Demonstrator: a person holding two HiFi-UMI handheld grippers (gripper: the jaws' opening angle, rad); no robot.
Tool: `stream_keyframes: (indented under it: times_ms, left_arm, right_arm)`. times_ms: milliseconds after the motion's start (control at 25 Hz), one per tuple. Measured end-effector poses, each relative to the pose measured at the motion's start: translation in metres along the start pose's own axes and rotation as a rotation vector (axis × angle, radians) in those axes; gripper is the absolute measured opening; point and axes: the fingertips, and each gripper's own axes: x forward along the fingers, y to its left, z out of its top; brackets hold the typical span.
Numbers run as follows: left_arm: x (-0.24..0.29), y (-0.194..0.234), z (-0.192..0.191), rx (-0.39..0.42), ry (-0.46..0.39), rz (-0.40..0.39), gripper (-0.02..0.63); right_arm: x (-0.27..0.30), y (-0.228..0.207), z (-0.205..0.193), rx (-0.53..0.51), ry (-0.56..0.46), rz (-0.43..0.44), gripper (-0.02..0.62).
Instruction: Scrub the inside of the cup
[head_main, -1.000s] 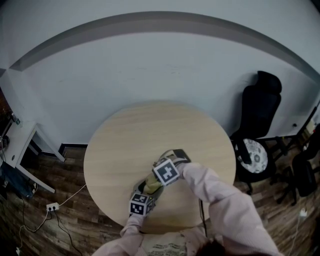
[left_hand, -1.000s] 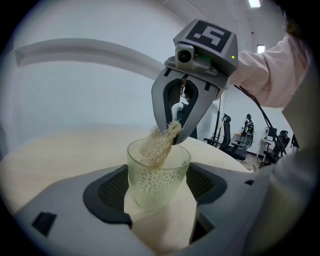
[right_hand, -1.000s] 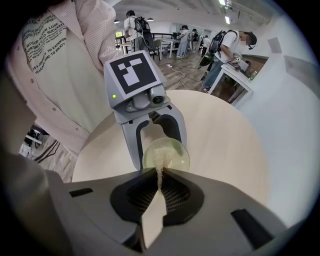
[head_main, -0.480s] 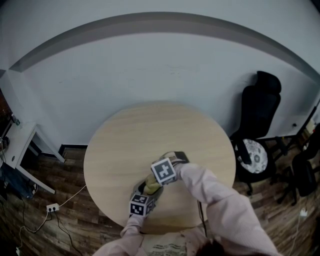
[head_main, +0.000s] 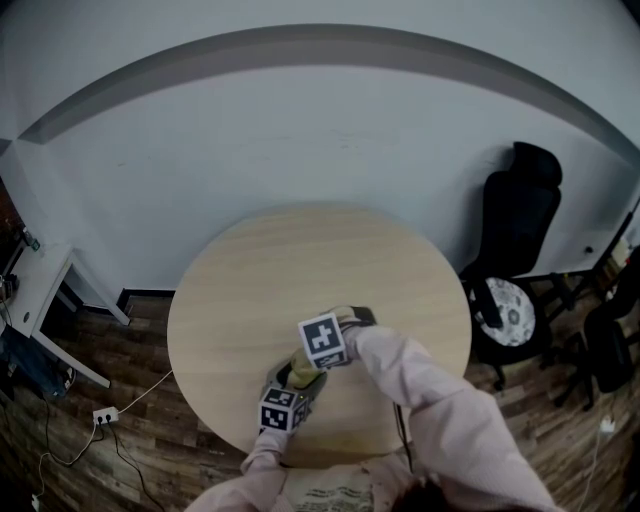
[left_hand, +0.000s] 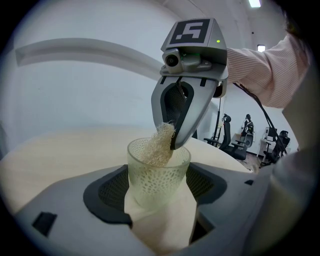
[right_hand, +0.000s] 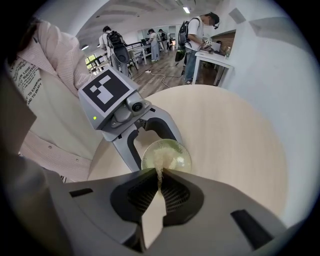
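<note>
Scrubbing looks under way: the left gripper (left_hand: 158, 192) clamps the cup (left_hand: 157, 175) over the table (head_main: 300, 260), and the right gripper (right_hand: 159, 176) pinches a mesh scrubber (left_hand: 159, 147) dipped inside it; next likely calls for rubbing round the wall with the cup held steady

The head view looks steeply down from above the person onto the whole round table (head_main: 260, 270), with an office chair (head_main: 520, 220) at the right. The left gripper view sits close behind the cup (left_hand: 157, 175), facing almost level toward the right gripper (left_hand: 170, 142). The right gripper view looks steeply down past its mesh scrubber (right_hand: 159, 162) into that cup, facing the left gripper (right_hand: 157, 150). All three views share the cup.
</note>
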Motion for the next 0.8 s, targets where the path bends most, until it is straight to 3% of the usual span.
stream_keyframes:
  times_ms: [800]
  left_arm:
    - [0.0007,0.0,0.0037,0.001,-0.021,0.009,0.357]
  right_arm:
    - [0.0051,0.01,0.0072,0.28,-0.073,0.119,0.027]
